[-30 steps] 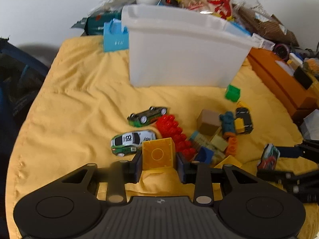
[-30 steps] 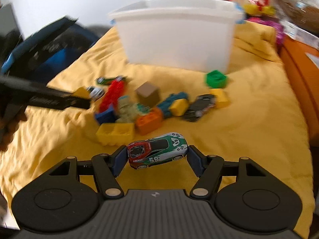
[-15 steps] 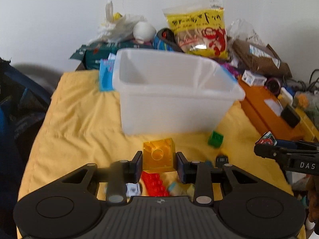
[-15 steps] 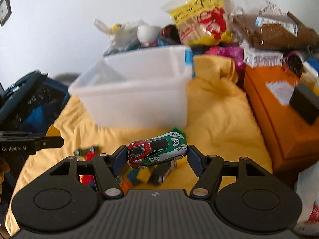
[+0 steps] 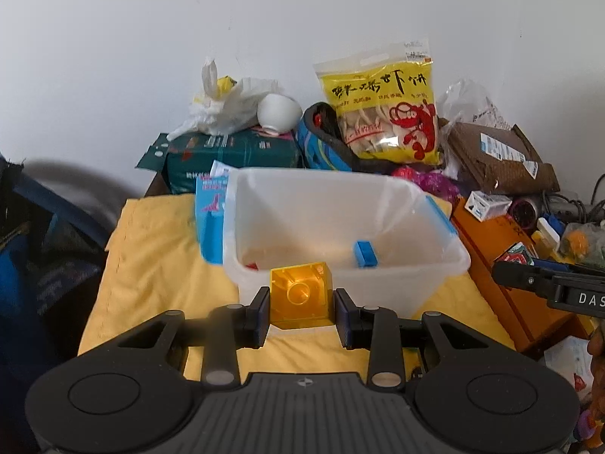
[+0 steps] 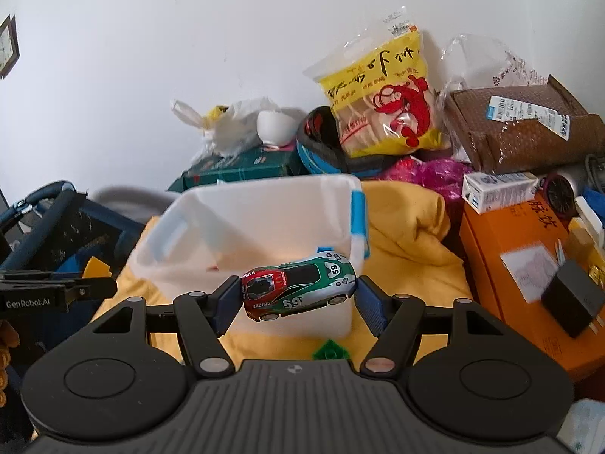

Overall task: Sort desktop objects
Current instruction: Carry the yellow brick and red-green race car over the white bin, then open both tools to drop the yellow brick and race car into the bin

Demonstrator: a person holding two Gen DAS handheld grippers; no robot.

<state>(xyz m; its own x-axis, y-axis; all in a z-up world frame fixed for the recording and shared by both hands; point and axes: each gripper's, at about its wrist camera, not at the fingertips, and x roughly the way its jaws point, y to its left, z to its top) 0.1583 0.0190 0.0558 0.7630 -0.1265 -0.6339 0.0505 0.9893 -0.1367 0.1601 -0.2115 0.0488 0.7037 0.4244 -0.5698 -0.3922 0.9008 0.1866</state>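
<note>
Yellow cloth (image 5: 159,265) over the surface, its near part hidden behind both tools; white wall behind. Clear bin (image 5: 435,265) on the cloth, contents mostly hidden. Left gripper (image 5: 301,308) clamped on a yellow block (image 5: 300,295), right gripper (image 6: 297,297) on a toy car (image 6: 298,289), both before the bin.
</note>
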